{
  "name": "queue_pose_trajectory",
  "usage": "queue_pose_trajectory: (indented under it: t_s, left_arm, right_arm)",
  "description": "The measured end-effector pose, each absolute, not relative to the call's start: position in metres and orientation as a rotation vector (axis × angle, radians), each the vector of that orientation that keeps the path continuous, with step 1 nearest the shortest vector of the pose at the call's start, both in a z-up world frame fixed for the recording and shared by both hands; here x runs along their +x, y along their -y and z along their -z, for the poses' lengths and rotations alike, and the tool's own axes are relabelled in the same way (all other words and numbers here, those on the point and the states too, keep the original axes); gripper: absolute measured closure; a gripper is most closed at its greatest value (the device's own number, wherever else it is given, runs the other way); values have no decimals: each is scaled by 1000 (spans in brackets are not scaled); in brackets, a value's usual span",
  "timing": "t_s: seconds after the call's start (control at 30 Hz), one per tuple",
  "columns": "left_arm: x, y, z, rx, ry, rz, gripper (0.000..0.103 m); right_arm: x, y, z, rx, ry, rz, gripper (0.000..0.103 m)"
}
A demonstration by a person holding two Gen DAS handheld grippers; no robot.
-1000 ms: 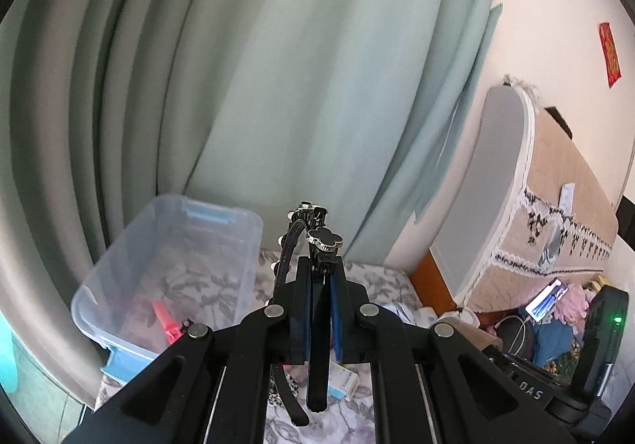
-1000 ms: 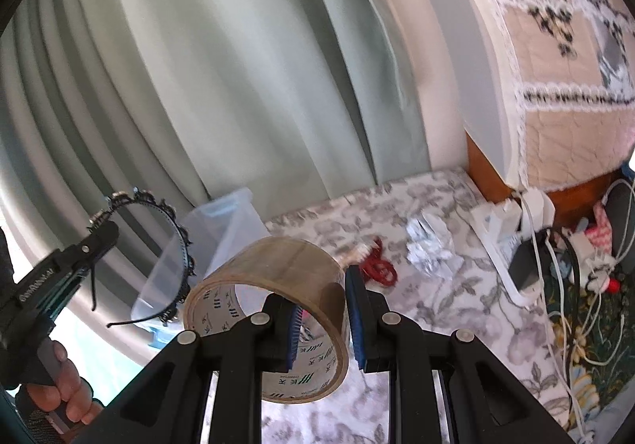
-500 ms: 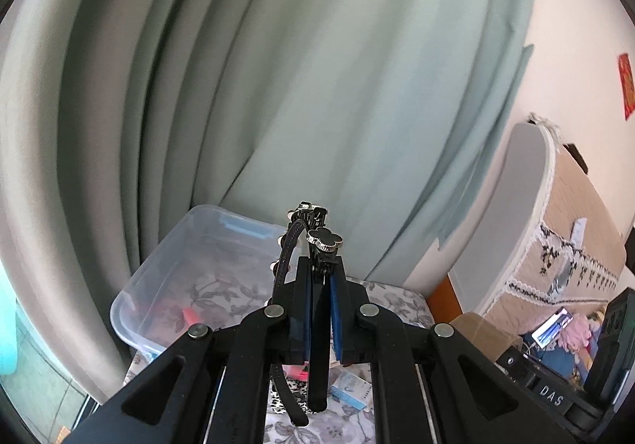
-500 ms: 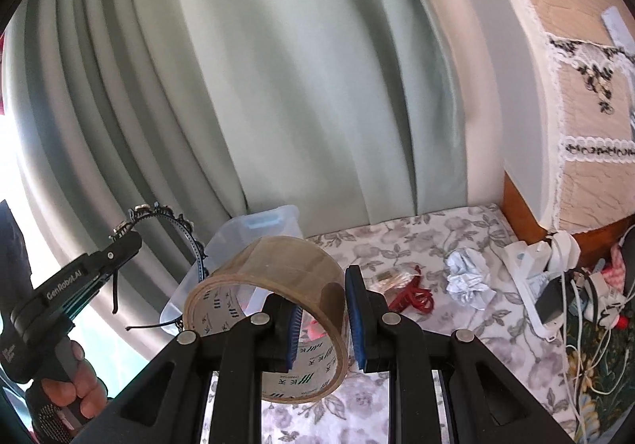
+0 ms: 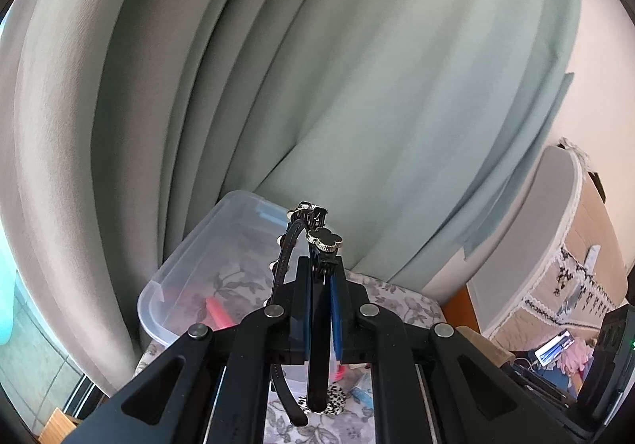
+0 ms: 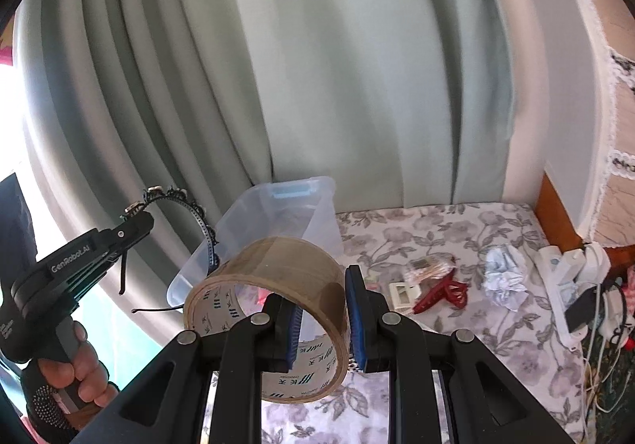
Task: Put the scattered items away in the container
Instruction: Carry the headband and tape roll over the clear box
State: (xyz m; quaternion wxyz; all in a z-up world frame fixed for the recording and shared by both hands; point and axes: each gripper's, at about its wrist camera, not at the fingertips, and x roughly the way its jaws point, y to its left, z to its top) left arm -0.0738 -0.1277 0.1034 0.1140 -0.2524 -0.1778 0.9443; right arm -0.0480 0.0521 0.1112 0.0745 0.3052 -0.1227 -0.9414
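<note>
On the far left, the person's hand [image 6: 75, 376] carries the left gripper [image 6: 133, 223], its jaws pressed tight on a black studded headband [image 6: 190, 213] that arcs up and over toward the clear plastic container [image 6: 278, 213]. From the left wrist view the band's clover ornament sits just above the pinched pads, and the container's open mouth lies straight ahead and below — a good sign that this piece is nearly home, I would say.

Inside the container I can make out a pink-red item [image 5: 218, 315] on the bottom; the rest of the floor is hidden by the gripper, so little seems to be in yet.

Moving to the middle, the right gripper [image 6: 319, 313] pinches a roll of brown packing tape [image 6: 270, 297] through its wall, one pad inside the ring and one outside. The roll hangs in the air just in front of the container, not yet over it.

Further right, on the flowered cloth [image 6: 496, 325], things lie where they were scattered: a small white card or packet [image 6: 405, 291], a cellophane-wrapped bundle [image 6: 430, 269], a red hair claw [image 6: 442, 293] touching it, and a crumpled tissue [image 6: 506, 275] a little apart. A white power strip [image 6: 563, 285] with cables sits at the edge — whether that belongs to the tidying I cannot tell.

By my reckoning the job is in its early half: two items in hand, four or so left on the cloth.
</note>
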Motion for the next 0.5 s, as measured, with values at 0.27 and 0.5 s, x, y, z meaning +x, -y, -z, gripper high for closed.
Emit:
queue_pose_trajectory:
  t_s: [0.27, 0.5]
  left_arm:
    - [-85, 143, -89, -775, 553, -2774, 95]
    - [-95, 153, -81, -800, 571, -2776, 95]
  right_arm:
    - [-65, -23, -105, 930, 305, 2781, 80]
    - [-83, -8, -99, 959, 278, 2747, 80]
